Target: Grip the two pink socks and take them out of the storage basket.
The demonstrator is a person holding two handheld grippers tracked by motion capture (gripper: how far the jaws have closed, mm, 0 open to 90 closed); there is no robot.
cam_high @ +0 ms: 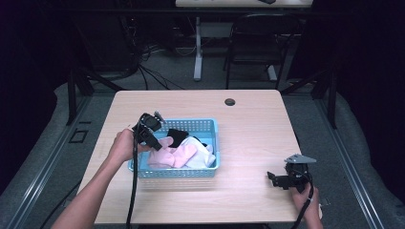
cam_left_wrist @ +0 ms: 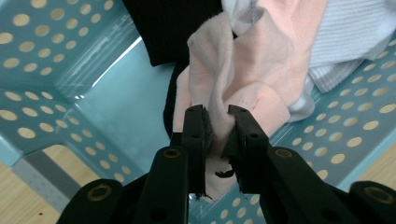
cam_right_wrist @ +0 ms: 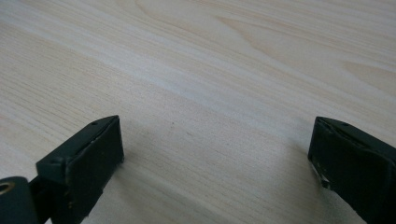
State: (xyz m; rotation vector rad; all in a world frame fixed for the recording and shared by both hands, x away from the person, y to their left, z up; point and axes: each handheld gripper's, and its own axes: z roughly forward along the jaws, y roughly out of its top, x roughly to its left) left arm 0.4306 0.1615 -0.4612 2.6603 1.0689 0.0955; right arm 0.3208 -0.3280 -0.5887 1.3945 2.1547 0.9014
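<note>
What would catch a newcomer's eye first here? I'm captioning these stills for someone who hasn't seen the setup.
First, the blue perforated basket left of centre on the wooden table, heaped with black, white and pink cloth. Next, the left gripper reaching in, its jaws pinched on a fold of the pink cloth. Last, the right gripper at the table's near right corner, jaws wide apart over bare wood.

Bare table (cam_high: 248,143) beside basket (cam_high: 217,143)
</note>
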